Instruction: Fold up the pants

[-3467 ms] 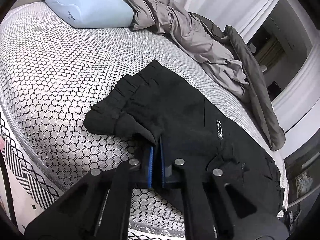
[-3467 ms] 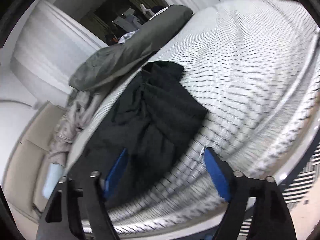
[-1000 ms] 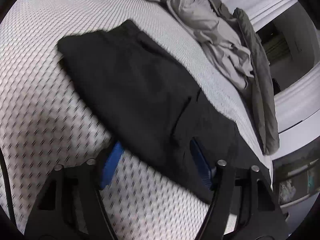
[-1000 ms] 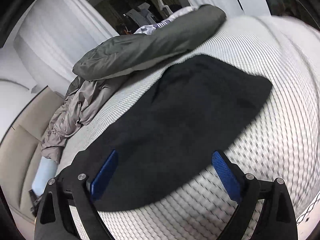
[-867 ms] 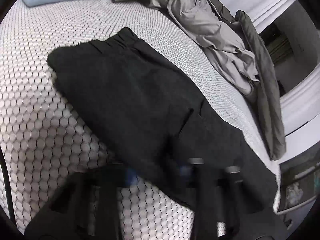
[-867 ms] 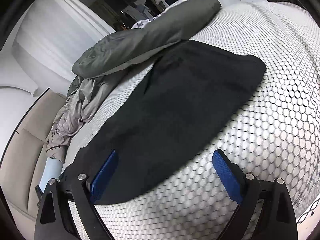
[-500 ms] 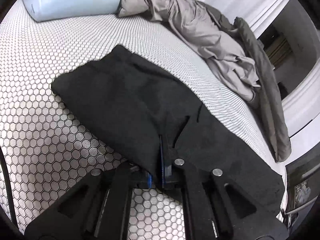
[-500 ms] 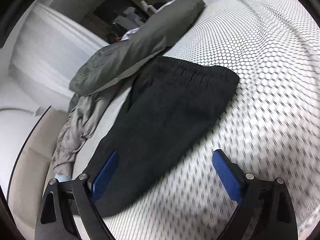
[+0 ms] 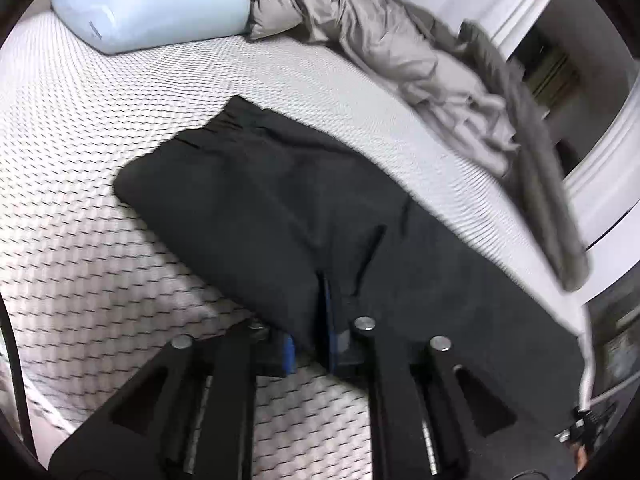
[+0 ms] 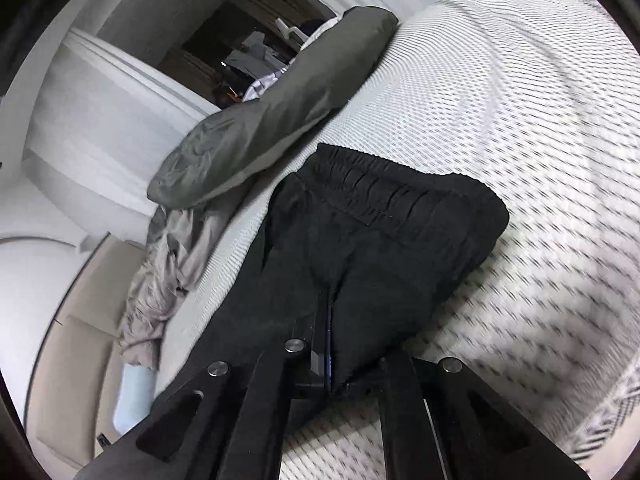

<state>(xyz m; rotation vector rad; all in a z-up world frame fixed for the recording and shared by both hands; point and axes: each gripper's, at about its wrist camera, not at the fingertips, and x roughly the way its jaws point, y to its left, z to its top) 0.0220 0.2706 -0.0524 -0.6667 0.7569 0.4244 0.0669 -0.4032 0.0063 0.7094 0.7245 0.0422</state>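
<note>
Black pants (image 9: pixel 280 208) lie along a white bed with a honeycomb pattern (image 9: pixel 80 140). In the right wrist view the pants (image 10: pixel 380 240) show their gathered waistband (image 10: pixel 384 192) at the far end. My left gripper (image 9: pixel 320 312) is shut on the near edge of the pants, blue pads pinching the cloth. My right gripper (image 10: pixel 326 332) is also shut on the pants' near edge, a fold of black fabric between its pads.
A light blue pillow (image 9: pixel 148 4) lies at the head of the bed. A crumpled grey sheet (image 9: pixel 380 40) and a dark grey duvet (image 10: pixel 272 116) run along the far side. The bed's patterned edge (image 10: pixel 612 412) is near me.
Both grippers were open over the spread pants a second ago. The left closed on the near edge first, then the right closed on it too; the pants bunch slightly.
</note>
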